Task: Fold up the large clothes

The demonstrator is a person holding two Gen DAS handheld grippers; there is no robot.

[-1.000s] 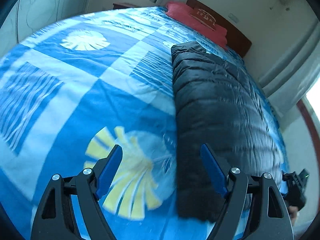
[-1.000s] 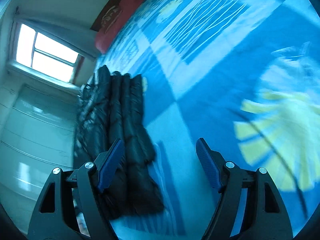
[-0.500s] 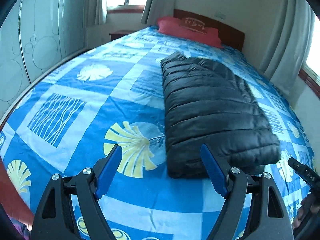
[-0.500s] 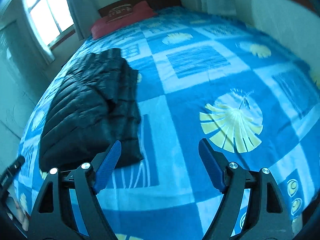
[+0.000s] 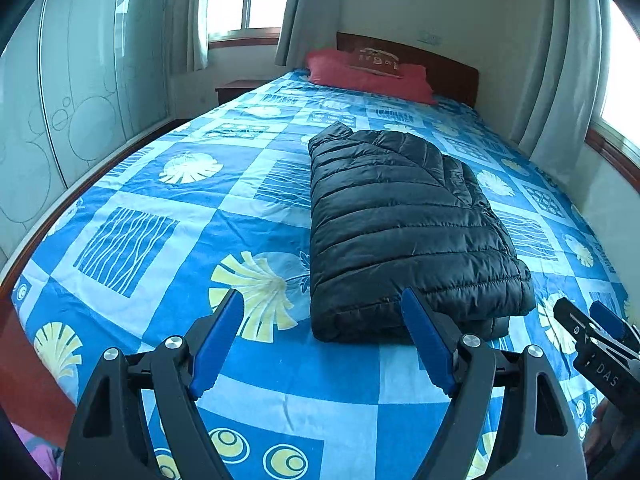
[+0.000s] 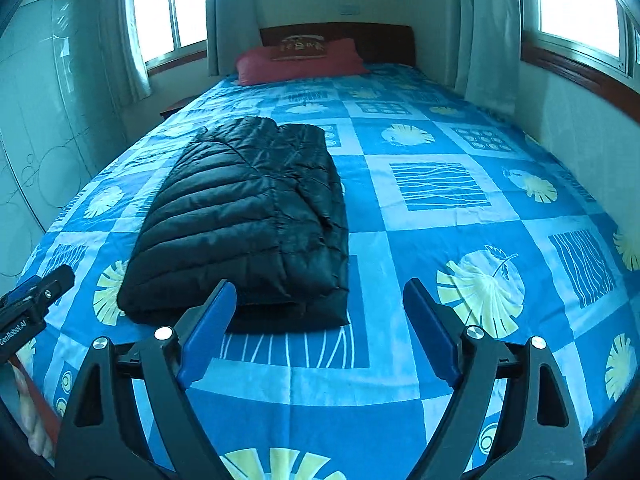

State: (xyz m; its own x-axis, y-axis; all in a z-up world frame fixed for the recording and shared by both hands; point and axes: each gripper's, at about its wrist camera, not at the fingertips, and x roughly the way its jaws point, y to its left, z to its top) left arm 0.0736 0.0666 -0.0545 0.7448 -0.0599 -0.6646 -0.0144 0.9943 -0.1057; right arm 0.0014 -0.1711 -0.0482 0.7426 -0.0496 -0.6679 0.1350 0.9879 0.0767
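Note:
A black quilted puffer jacket [image 5: 404,224] lies folded into a long rectangle on the blue patterned bed; it also shows in the right wrist view [image 6: 248,220]. My left gripper [image 5: 322,336] is open and empty, held above the foot of the bed just short of the jacket's near edge. My right gripper [image 6: 316,328] is open and empty, near the jacket's near right corner. The right gripper shows at the right edge of the left wrist view [image 5: 596,344], and the left gripper at the left edge of the right wrist view [image 6: 32,300].
The bed [image 5: 168,208] fills both views, with a red pillow [image 5: 368,76] and wooden headboard [image 6: 336,36] at the far end. A wardrobe with glass doors [image 5: 60,92] stands left. A wall with curtained windows [image 6: 572,80] runs along the right.
Both grippers have pulled back and up from the jacket toward the foot of the bed and levelled out. The whole bed and room have come into view. The jacket stays folded.

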